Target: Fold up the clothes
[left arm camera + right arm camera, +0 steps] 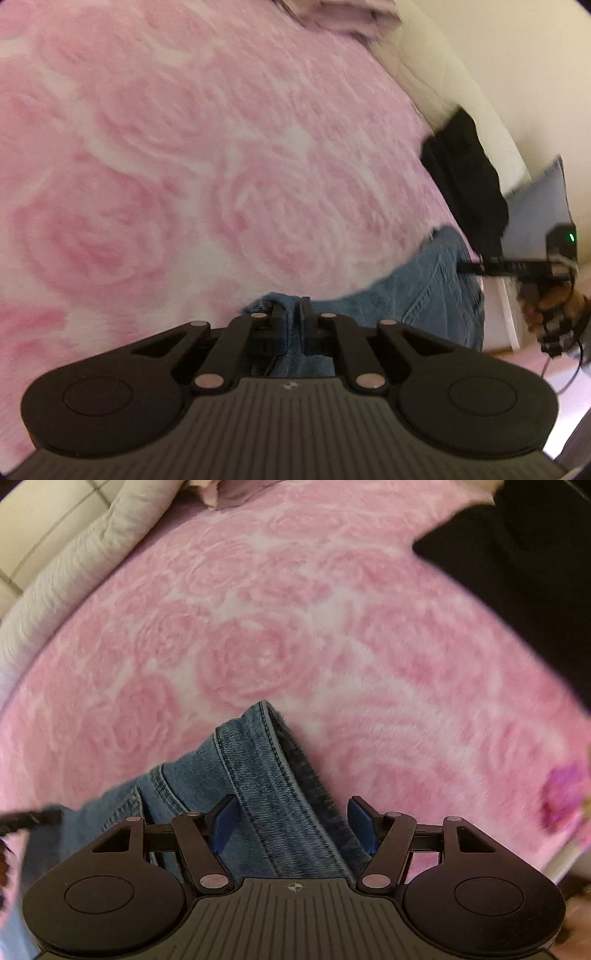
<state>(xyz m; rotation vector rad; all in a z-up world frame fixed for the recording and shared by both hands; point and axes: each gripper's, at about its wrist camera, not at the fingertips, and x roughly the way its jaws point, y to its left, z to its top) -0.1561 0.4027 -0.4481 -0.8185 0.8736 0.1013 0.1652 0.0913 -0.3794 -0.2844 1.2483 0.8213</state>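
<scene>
A pair of blue jeans (417, 291) lies on a pink rose-patterned blanket (184, 166). My left gripper (291, 314) is shut on a fold of the denim at the garment's edge, and fabric shows in the narrow gap between its black fingers. In the right wrist view the jeans' stitched waistband (266, 768) runs up between the blue pads of my right gripper (293, 819). That gripper is open and straddles the band without pressing it. A hand holds the right gripper (469, 266) at the far side of the jeans.
A black garment (465, 177) lies at the blanket's edge, also in the right wrist view (517, 572). A grey-blue pillow (539, 210) sits beyond it. Pale folded cloth (229, 491) rests at the far end, beside a white cushion (74, 554). A purple patch (561, 794) is at the right.
</scene>
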